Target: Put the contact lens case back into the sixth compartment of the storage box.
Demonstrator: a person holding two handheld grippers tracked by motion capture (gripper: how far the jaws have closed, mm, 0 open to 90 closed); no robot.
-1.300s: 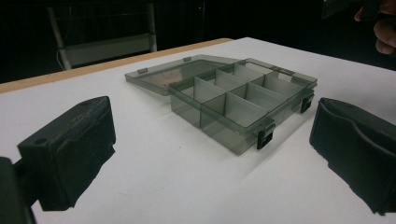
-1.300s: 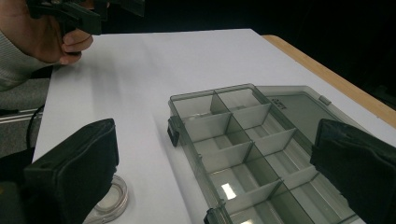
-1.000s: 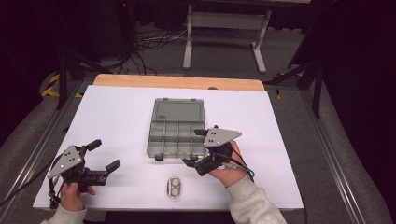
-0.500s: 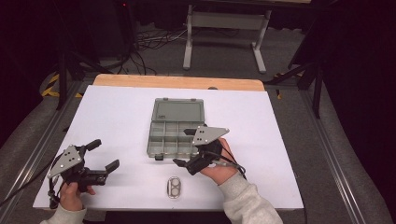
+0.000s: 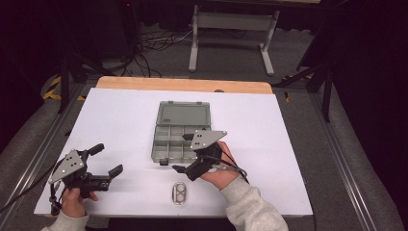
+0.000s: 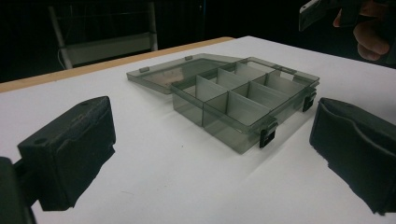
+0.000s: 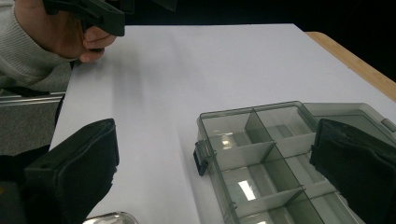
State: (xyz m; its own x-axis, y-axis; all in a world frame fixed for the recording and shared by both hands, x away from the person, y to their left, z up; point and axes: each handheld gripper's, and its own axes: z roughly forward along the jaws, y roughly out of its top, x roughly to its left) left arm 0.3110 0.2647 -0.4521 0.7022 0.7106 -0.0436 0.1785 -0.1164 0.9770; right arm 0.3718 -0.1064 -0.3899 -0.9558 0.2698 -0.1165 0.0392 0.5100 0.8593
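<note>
The small clear case (image 5: 179,193) lay on the white table (image 5: 120,120) near the front edge, just in front of the open compartment box (image 5: 180,132), whose sections looked empty. The right gripper (image 5: 177,165) hovered between box and case with jaws spread wide and holding nothing, so the reach for the case seemed in hand. The left gripper (image 5: 107,159) waited well apart, also wide and empty; next, the right jaws would need lowering astride the case.

Smoky grey organiser box (image 5: 182,131), white table (image 5: 115,120)
</note>
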